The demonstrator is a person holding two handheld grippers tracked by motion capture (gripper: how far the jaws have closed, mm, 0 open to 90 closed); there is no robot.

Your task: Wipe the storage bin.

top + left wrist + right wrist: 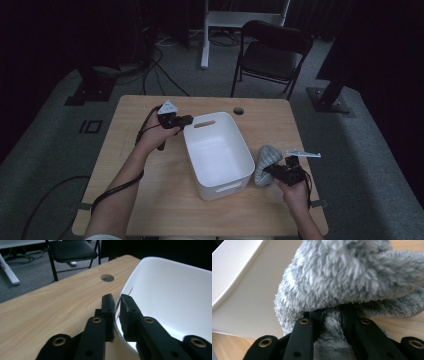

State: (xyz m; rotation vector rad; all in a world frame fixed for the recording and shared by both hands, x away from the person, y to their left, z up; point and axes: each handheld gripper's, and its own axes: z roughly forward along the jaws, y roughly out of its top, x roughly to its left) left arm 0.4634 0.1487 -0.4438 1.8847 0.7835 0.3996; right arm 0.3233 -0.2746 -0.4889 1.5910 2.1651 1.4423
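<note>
wooden table (150, 200), black chair (270, 55) behind, cables (155, 65)

Both forearms reach forward — left gripper (186, 120) and right gripper (268, 171) clamped.

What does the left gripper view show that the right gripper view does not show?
Left gripper view alone: the left gripper closed on the rim of the white bin, the round hole in the table and a black chair. Right gripper view alone: the right gripper clamping a fluffy grey cloth. Both: the white bin and the wooden table.
</note>
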